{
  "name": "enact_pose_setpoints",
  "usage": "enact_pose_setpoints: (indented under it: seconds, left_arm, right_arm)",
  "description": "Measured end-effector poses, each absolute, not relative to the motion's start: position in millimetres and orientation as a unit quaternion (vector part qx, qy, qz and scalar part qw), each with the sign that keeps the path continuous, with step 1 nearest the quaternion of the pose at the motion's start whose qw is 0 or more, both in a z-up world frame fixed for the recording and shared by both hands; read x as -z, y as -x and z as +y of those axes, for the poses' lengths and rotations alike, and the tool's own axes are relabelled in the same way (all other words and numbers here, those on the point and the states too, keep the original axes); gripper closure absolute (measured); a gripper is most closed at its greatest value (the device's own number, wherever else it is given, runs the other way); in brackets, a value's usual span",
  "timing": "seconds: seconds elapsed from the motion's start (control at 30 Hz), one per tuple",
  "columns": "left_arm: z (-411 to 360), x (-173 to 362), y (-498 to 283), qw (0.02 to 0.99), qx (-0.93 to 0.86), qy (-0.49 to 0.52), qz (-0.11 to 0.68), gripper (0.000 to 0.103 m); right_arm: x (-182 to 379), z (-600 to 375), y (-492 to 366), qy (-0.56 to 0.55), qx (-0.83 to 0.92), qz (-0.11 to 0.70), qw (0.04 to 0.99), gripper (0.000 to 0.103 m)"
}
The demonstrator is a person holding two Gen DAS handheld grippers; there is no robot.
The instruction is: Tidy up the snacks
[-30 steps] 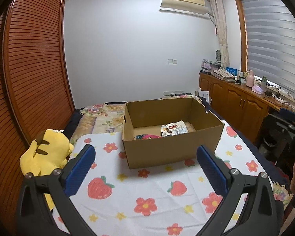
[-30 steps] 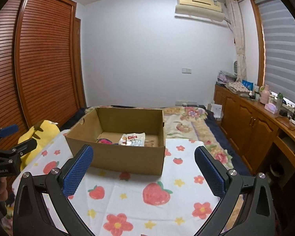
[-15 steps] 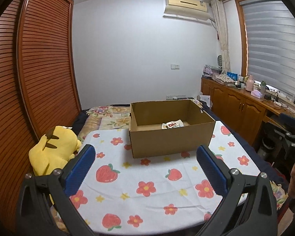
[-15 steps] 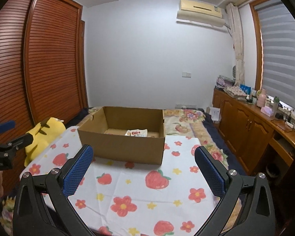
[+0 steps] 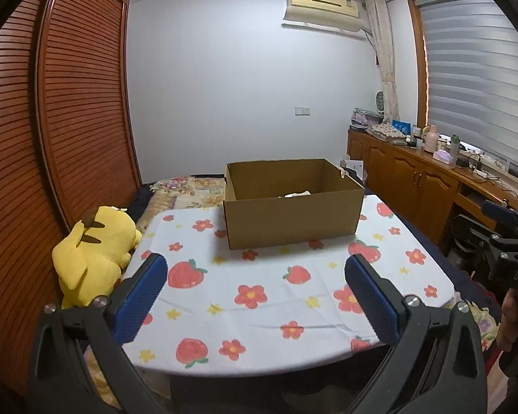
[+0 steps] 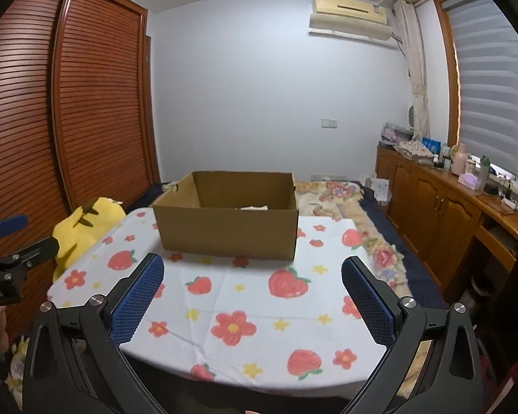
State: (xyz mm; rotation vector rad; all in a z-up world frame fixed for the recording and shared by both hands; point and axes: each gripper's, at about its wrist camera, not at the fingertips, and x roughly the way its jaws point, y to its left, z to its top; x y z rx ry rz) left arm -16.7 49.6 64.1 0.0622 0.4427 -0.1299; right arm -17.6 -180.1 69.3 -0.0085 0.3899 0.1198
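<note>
- Our left claw (image 5: 255,296) and right claw (image 6: 252,298) hang spread and empty over the flowered counter (image 6: 252,310).
- The cardboard box (image 5: 290,217) sits ahead of both, long side toward us; a snack packet (image 5: 297,194) barely shows inside.

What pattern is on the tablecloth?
White tablecloth with red strawberries, red flowers and small yellow stars; clearest in the right wrist view.

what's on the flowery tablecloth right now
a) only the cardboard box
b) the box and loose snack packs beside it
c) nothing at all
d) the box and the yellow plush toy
a: the cardboard box is the only thing standing on the tablecloth; the yellow plush toy lies off its left edge, and both grippers are open and hold nothing.
</note>
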Motion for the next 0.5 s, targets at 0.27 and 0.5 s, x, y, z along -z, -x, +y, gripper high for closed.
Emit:
enact_pose_setpoints:
  seconds: [0.27, 0.5]
  left_arm:
    - [50.1, -50.4, 27.4, 0.977, 0.036, -0.048, 0.205, 0.000]
    - [50.1, -40.1, 28.6, 0.978, 0.036, -0.044, 0.202, 0.000]
  right_arm:
    - [-64.1, -184.2, 38.1, 0.000, -0.050, 0.184, 0.982, 0.000]
    - [-49.9, -178.9, 39.3, 0.005, -0.044, 0.185, 0.982, 0.000]
